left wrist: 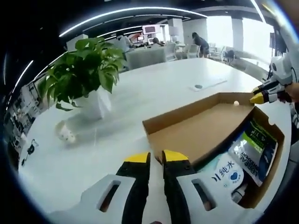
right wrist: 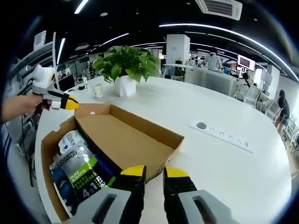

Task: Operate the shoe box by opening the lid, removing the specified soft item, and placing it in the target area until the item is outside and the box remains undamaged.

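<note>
- left gripper view sits low at one end of the shoe box, looking along it over the white table; potted plant close by
- right gripper view looks from the opposite end of the box; plant farther back
- both share box, plant, table

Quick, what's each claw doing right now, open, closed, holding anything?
Left claw: closed or nearly so, holding nothing, at the edge of the shoe box lid.
Right claw: slightly open, holding nothing, at the lid's edge.
</note>
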Available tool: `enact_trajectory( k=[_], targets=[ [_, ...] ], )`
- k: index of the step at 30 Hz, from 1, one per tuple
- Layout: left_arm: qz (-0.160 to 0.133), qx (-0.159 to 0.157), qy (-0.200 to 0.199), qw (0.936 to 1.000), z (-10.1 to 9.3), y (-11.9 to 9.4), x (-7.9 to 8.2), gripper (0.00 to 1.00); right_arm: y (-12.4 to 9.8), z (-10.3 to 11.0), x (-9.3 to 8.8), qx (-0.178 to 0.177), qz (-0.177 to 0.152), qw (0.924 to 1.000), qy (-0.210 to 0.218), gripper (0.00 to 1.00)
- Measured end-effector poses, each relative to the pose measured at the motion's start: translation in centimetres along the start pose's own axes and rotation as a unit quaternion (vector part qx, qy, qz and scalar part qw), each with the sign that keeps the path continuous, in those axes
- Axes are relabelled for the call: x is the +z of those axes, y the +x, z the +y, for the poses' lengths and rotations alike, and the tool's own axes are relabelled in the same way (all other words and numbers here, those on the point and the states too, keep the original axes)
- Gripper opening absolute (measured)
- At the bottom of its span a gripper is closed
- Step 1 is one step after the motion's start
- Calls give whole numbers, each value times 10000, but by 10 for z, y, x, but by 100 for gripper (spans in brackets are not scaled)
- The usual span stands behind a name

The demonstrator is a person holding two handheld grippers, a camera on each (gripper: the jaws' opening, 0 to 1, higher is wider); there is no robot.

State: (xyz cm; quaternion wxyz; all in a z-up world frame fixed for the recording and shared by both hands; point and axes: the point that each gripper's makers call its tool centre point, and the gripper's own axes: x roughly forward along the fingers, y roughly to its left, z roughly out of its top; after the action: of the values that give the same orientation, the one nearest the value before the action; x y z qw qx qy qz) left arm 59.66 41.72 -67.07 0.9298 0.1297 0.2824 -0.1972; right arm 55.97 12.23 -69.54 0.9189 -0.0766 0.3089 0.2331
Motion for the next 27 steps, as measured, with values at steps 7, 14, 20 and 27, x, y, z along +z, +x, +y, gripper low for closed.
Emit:
enact_trajectory(
  k=[7, 14, 20, 27],
  targets=[
    [-3, -20, 156, 9999, -5, -10, -2, 12, -5, 8, 2, 139, -55, 9998, -147, 20],
    [-73, -93, 235, 9997, -17, -23, 1, 14, -11, 13, 1, 258, -38, 9994, -237, 30],
    [-39, -410, 188, 9990, -37, -32, -3, 15, -21, 21, 0, 414, -116, 9986, -322, 35],
    [-4, -676, 24, 9977, -56, -41, -13, 15, -29, 29, -1, 464, -223, 9979, -398, 36]
  ],
)
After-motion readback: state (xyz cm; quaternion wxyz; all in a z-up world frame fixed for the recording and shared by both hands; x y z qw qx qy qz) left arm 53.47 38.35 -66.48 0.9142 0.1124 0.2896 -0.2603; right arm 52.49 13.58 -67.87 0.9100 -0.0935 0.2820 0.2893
